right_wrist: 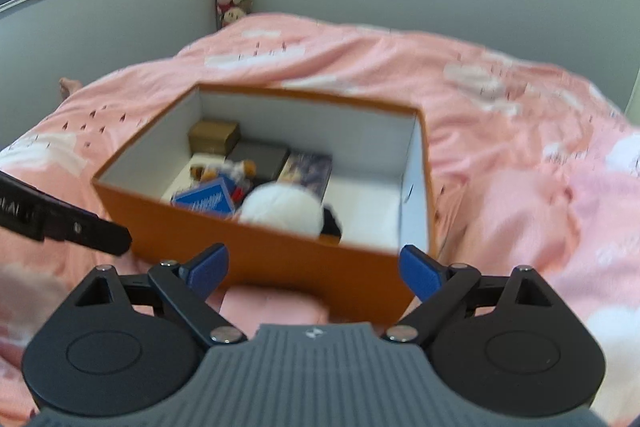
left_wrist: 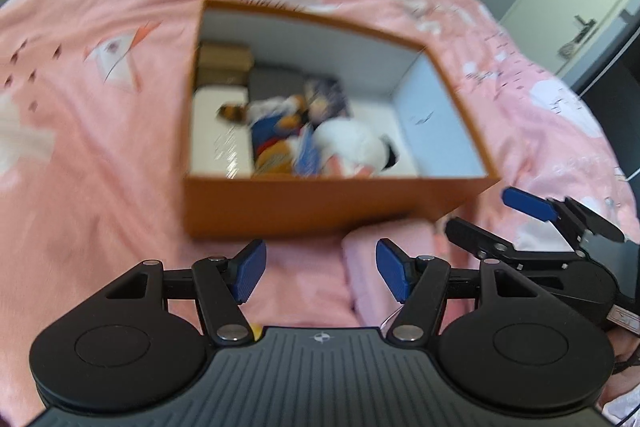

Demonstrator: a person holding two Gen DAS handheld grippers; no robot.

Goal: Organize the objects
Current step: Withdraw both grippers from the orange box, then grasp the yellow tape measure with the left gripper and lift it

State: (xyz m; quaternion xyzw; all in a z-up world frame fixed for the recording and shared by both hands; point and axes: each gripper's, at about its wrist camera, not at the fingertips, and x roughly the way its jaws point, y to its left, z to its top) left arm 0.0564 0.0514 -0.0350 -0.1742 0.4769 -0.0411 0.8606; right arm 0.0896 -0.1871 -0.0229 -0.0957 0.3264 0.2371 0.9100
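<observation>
Box (right_wrist: 280, 267): matt orange cardboard outside, smooth white paper lining inside.
Bedcover (right_wrist: 500, 147) under box: soft pink cloth, wrinkled.
Toy (right_wrist: 282, 209) in box: fluffy white plush.
Left gripper (left_wrist: 320, 277): matt black plastic, ribbed blue pads, shiny metal pins.

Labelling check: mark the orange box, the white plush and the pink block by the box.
orange box (right_wrist: 304, 267), right wrist view, near outer wall.
white plush (right_wrist: 280, 211), right wrist view, middle of its round body.
pink block (left_wrist: 384, 267), left wrist view, top face, between the left gripper's fingers.
</observation>
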